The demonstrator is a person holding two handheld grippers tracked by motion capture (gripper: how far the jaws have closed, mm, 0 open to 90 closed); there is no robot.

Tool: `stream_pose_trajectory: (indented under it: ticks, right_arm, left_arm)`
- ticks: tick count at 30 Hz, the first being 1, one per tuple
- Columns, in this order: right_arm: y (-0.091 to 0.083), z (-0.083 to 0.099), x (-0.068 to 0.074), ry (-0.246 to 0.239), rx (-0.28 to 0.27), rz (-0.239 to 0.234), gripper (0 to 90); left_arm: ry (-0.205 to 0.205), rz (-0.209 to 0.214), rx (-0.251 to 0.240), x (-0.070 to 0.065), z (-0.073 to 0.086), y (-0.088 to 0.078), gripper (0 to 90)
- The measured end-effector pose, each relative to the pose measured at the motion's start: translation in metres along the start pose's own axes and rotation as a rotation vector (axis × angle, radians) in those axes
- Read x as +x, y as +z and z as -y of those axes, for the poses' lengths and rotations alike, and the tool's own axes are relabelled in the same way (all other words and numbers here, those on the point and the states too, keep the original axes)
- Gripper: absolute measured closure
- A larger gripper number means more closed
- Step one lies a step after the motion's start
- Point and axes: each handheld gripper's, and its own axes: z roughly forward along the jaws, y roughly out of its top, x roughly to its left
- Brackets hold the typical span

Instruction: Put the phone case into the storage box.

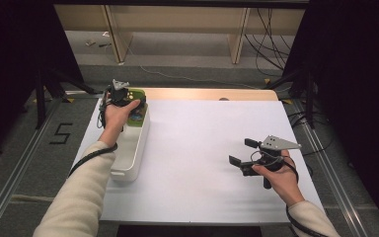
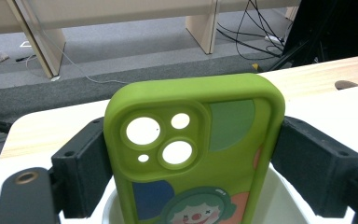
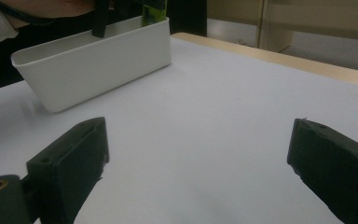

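Note:
A green phone case [image 2: 196,140] with a clown print and camera cut-outs stands upright between my left gripper's [image 2: 193,161] jaws, which press on its two long sides. In the high view the phone case [image 1: 138,104] hangs over the far end of a white oblong bin [image 1: 133,153], held there by my left gripper [image 1: 128,101]. My right gripper [image 1: 242,151] rests low over the white table at the right, jaws wide apart. In the right gripper view, the right gripper [image 3: 200,163] has bare table between its fingers, with the bin [image 3: 98,65] farther off.
The white sheet [image 1: 202,148] covers most of the table, and a wooden strip [image 1: 202,94] shows along the far edge. Beyond it lie a grey floor, wooden shelf legs [image 1: 238,44] and loose cables [image 1: 271,44]. Dark stands flank both sides.

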Motion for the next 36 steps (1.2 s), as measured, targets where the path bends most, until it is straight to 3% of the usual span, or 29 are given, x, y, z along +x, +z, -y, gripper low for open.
stream_pose_trajectory:
  ticks: [12, 15, 24, 36]
  right_arm:
    - [0.0, 0.0, 0.0, 0.0, 0.001, -0.001, 6.4]
    - [0.001, 0.0, 0.0, 0.002, 0.002, -0.003, 6.4]
    - [0.001, 0.001, 0.0, 0.003, 0.002, -0.005, 6.4]
    - [0.001, 0.001, 0.0, 0.003, 0.003, -0.004, 6.4]
  left_arm:
    - [0.002, -0.003, 0.008, 0.0, -0.002, 0.003, 15.0]
    - [0.005, 0.002, 0.015, -0.001, -0.003, 0.004, 10.5]
    - [0.02, 0.024, -0.017, -0.005, -0.01, 0.002, 0.2]
    - [0.036, 0.021, -0.048, -0.009, -0.016, -0.005, 0.0]
